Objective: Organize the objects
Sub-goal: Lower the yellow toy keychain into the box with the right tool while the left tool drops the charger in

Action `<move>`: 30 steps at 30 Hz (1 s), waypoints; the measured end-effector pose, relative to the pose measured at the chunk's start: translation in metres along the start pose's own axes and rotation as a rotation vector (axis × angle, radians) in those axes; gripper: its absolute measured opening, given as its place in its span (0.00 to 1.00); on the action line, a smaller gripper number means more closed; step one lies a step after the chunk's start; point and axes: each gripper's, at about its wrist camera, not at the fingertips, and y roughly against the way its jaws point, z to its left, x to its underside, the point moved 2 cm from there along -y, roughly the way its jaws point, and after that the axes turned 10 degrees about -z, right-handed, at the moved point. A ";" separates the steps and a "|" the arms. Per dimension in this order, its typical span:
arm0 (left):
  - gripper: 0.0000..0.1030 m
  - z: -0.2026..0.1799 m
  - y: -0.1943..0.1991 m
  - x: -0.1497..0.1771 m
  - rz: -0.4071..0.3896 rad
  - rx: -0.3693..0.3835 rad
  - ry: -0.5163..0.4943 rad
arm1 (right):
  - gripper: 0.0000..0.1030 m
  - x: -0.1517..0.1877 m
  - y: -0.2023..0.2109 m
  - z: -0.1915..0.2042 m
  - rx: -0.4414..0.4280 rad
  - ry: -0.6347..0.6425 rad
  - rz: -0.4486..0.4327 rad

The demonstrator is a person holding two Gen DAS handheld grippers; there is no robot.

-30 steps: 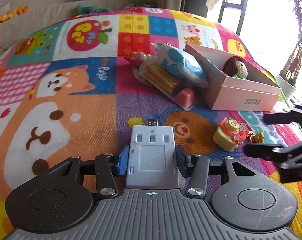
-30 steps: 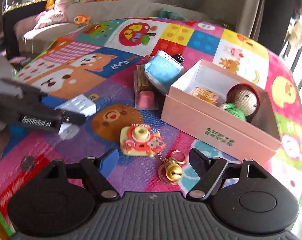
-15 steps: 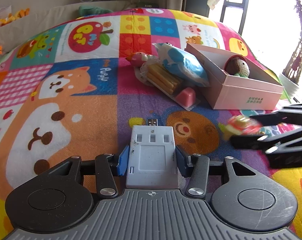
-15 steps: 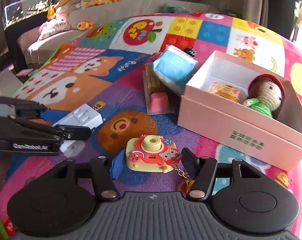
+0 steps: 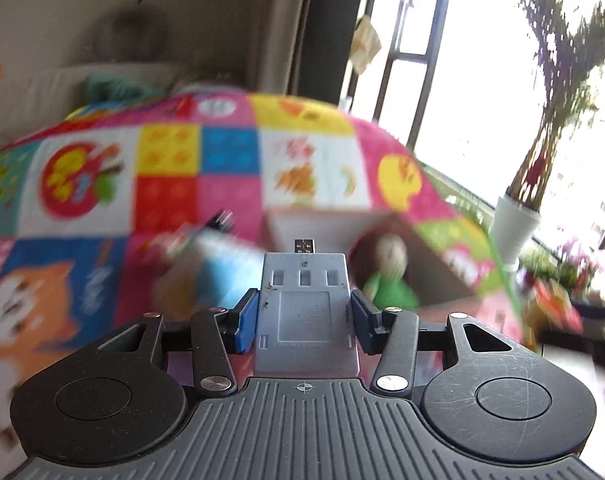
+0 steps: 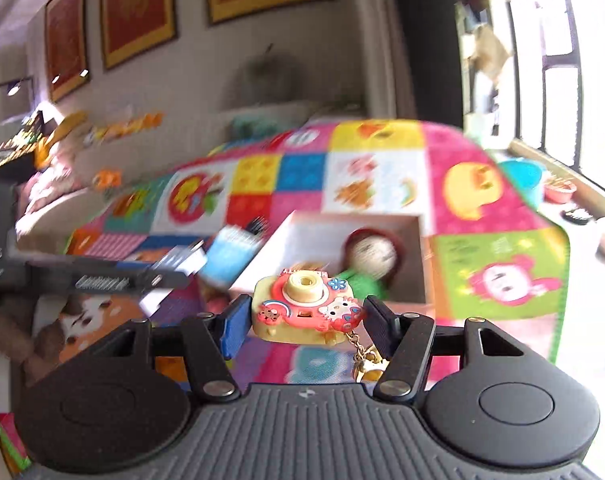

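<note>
The left gripper (image 5: 304, 316) fingers squeeze the hard, light USB adapter (image 5: 305, 312) by its sides. The right gripper (image 6: 306, 318) pinches the small toy camera (image 6: 306, 308) above the pink box (image 6: 330, 224); its chain dangles.

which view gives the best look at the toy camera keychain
The right wrist view: the toy camera keychain sits sharp and centred between the right hand-held gripper pads, chain dangling. The left wrist view shows only a red-yellow blur at its right edge.

Potted plant (image 5: 542, 128) by window; framed pictures (image 6: 138, 8) on wall, blurred.
</note>
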 end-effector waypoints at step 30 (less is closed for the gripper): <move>0.50 0.054 0.037 0.040 0.020 -0.064 0.167 | 0.62 -0.115 -0.114 -0.013 0.024 -0.042 -0.099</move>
